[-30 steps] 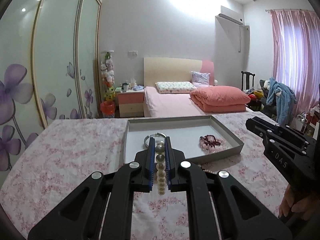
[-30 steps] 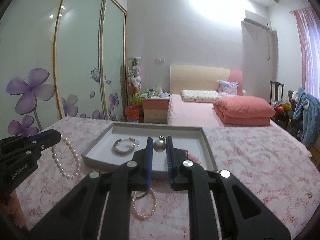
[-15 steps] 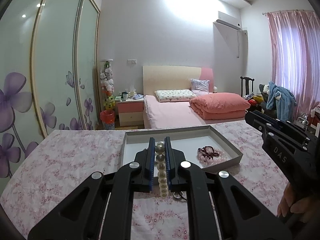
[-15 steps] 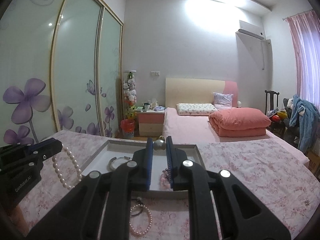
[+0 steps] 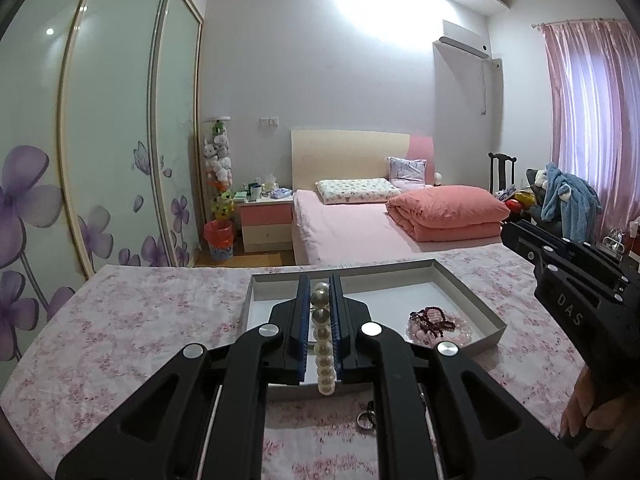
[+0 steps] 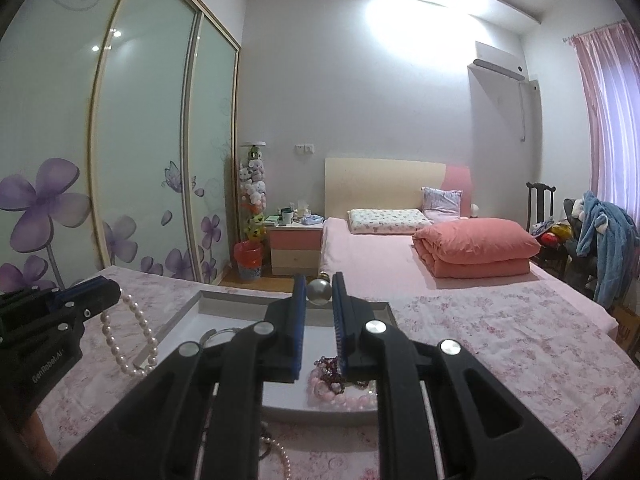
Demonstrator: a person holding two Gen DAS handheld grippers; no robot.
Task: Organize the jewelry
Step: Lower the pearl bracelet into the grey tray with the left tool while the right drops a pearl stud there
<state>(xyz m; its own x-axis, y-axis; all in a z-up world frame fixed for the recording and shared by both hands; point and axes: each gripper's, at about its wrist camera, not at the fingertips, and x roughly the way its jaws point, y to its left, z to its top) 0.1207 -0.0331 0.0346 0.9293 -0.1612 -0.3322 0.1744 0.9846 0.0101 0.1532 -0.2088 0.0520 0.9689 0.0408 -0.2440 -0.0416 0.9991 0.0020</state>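
Left wrist view first: your left gripper (image 5: 320,300) has its blue-padded jaws pinched nearly closed on a strand of round white pearl beads (image 5: 322,336), which runs up the gap between the pads and hangs out below them. From the right wrist view that same strand loops down from the gripper's tip, clear of the cloth.

Your right gripper (image 6: 319,294) is clamped tight on a single silvery-grey round bead with a small gold cap (image 6: 319,291), held right at the fingertips.

Below both tools sits the shallow grey rectangular cardboard tray (image 5: 480,310) on a table covered in pink floral cloth (image 5: 120,320). Inside the tray you've got a heap of pale pink and dark red bead bracelets (image 6: 336,380) at the right and a thin silver bangle (image 6: 218,332) at the left. 2 small metal rings (image 5: 366,420) lie on the cloth just in front of the tray, and more pearls (image 6: 282,456) lie there too.

Beyond the table: a pink bed with a folded salmon-coloured quilt (image 5: 448,212), a pink and cream bedside cabinet (image 5: 266,224), frosted sliding wardrobe doors with purple flowers (image 5: 112,140), pink curtains (image 5: 592,120) and a white wall air conditioner (image 5: 464,46).
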